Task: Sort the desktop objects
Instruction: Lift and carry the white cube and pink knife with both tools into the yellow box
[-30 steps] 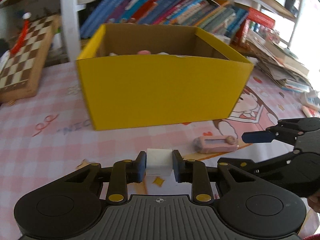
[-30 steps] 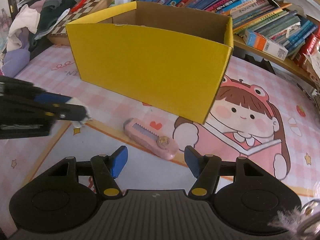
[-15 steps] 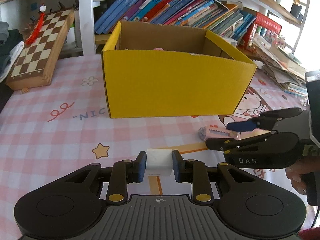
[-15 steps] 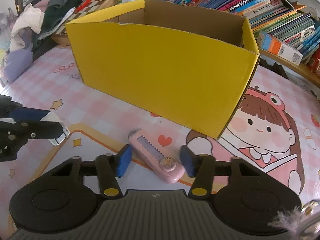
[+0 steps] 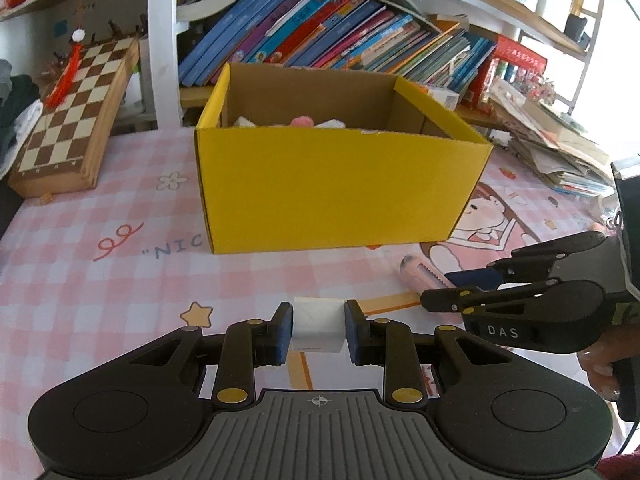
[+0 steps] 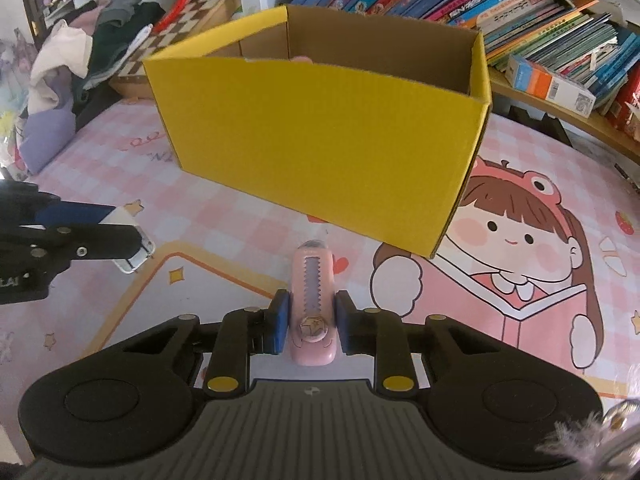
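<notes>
A yellow cardboard box [image 5: 336, 184] [image 6: 320, 148] stands open on the pink mat, with pink and white items low inside. My left gripper [image 5: 318, 330] is shut on a white eraser block [image 5: 318, 326], held above the mat in front of the box. From the right wrist view that gripper [image 6: 132, 246] shows at the left with the eraser [image 6: 134, 256]. My right gripper [image 6: 310, 322] has closed on a pink utility knife [image 6: 312, 300] lying on the mat. In the left wrist view the knife [image 5: 418, 274] pokes out beyond the right gripper [image 5: 452, 290].
A wooden chessboard [image 5: 76, 124] leans at the back left. Shelves of books [image 5: 340, 40] run behind the box, and stacked papers [image 5: 552, 144] lie at the right. A pile of clothes [image 6: 80, 68] lies at the far left. A hand [image 5: 600, 364] holds the right gripper.
My right gripper moved forward over the pink knife and shut on it. My left gripper lifted and drew back with the eraser, so the box looks farther off.
</notes>
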Available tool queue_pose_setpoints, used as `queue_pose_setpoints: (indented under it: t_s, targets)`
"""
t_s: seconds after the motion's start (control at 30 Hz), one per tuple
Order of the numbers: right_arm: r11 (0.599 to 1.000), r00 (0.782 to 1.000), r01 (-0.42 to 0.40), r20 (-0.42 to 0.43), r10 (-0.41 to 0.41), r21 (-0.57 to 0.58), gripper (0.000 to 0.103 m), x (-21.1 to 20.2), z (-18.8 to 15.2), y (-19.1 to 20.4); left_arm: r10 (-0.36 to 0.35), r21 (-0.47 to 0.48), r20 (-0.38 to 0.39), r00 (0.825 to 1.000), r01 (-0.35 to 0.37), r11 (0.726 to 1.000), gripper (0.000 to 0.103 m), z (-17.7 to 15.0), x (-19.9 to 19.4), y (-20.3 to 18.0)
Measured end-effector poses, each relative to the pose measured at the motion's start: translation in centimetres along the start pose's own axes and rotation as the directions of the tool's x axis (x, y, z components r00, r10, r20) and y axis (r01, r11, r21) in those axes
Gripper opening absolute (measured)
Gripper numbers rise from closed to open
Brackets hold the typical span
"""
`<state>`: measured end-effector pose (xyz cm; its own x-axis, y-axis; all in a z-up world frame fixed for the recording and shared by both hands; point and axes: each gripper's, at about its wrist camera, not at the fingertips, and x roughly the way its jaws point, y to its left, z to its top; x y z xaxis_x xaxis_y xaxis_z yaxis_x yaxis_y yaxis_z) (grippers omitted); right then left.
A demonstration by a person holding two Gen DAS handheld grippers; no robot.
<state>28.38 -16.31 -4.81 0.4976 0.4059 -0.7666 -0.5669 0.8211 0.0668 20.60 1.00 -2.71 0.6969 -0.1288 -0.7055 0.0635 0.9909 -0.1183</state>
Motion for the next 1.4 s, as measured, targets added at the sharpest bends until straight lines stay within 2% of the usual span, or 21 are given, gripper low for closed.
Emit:
queue_pose_setpoints:
  t_s: [0.23, 0.6, 0.77, 1.0, 1.2, 1.4]
  targets:
    - [0.999, 1.000, -0.006, 0.029, 0.005, 0.035, 0.023, -2.3, 0.1, 0.2, -0.030, 0.016, 0.031, 0.999, 0.030, 0.999, 0.026, 0.4, -1.2, -0.2]
    - [0.999, 0.994, 0.008, 0.112, -0.012, 0.038, 0.023, -5.9, 1.5, 1.3, -0.065, 0.100, 0.116, 0.991, 0.054, 0.994, 0.026, 1.9, -3.2, -0.6]
    - [0.999, 0.985, 0.030, 0.166, -0.035, 0.033, 0.023, -7.5, 2.8, 1.1, -0.086, 0.122, 0.176, 0.981, 0.064, 0.990, 0.026, 3.7, -4.4, -0.5]
    - [0.997, 0.963, 0.071, 0.258, -0.072, 0.012, 0.023, -8.8, 6.5, 0.3, -0.095, 0.160, 0.272, 0.958, 0.053, 0.986, 0.026, 7.1, -5.3, -0.5]
    - [0.995, 0.952, 0.104, 0.292, -0.097, -0.008, 0.023, -7.9, 9.7, -0.8, -0.084, 0.191, 0.268, 0.960, 0.033, 0.981, 0.026, 9.8, -2.6, -0.3]
    - [0.995, 0.964, 0.101, 0.249, -0.096, -0.006, 0.023, -4.2, 13.0, -2.3, -0.072, 0.219, 0.249, 0.966, 0.016, 0.976, 0.026, 12.4, 0.6, -0.1]
